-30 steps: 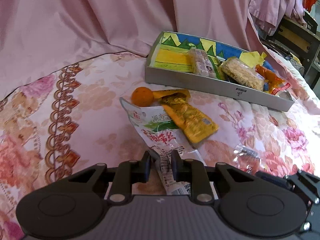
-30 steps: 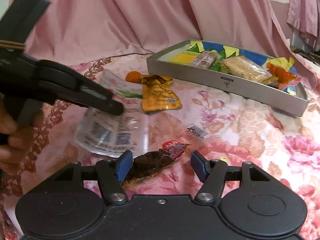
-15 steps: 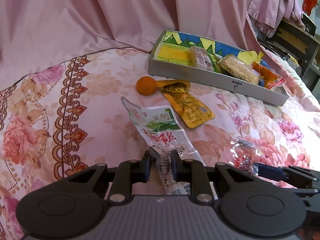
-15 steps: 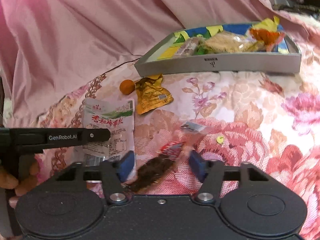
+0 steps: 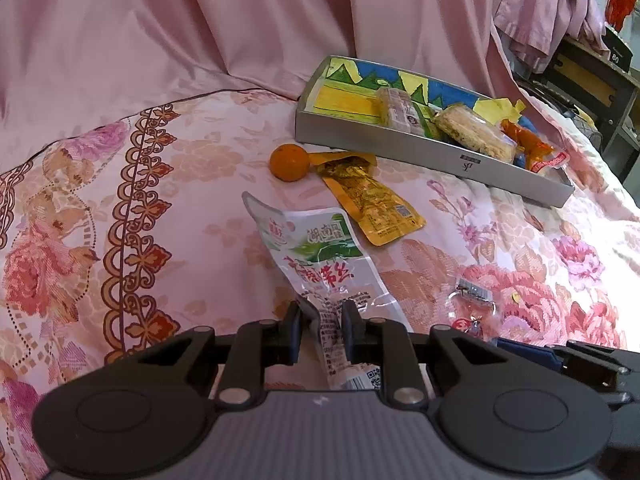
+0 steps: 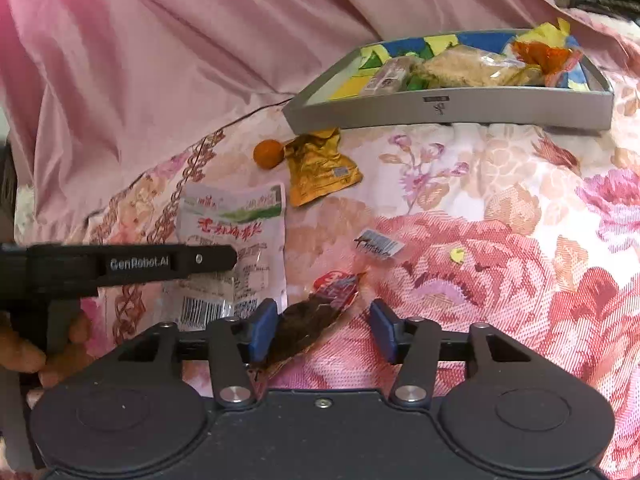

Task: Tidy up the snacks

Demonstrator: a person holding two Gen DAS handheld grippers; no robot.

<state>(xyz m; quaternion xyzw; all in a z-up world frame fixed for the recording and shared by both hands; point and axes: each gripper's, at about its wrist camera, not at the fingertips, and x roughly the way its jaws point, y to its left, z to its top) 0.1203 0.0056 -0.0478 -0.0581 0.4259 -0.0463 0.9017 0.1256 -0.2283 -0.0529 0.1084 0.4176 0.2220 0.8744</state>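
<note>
My left gripper [image 5: 320, 322] is shut on the near end of a white and green snack packet [image 5: 320, 256], which lies on the floral cloth; the packet also shows in the right wrist view [image 6: 236, 224]. My right gripper [image 6: 324, 330] is open, its jaws on either side of a dark brown snack in a clear wrapper with a red end [image 6: 316, 320]. A grey tray [image 5: 436, 154] at the back holds several snacks. A yellow packet [image 5: 372, 204] and a small orange [image 5: 289, 162] lie in front of the tray.
A small clear wrapper with a barcode [image 6: 378, 245] lies on the cloth right of centre. Pink drapery [image 5: 200, 40] rises behind the tray. Dark shelving [image 5: 592, 80] stands at the far right. The left gripper's arm [image 6: 120, 266] crosses the right wrist view.
The left gripper has drawn back a little, still holding the white and green packet. The right gripper has swung left and lowered over the dark brown snack, jaws still open.
</note>
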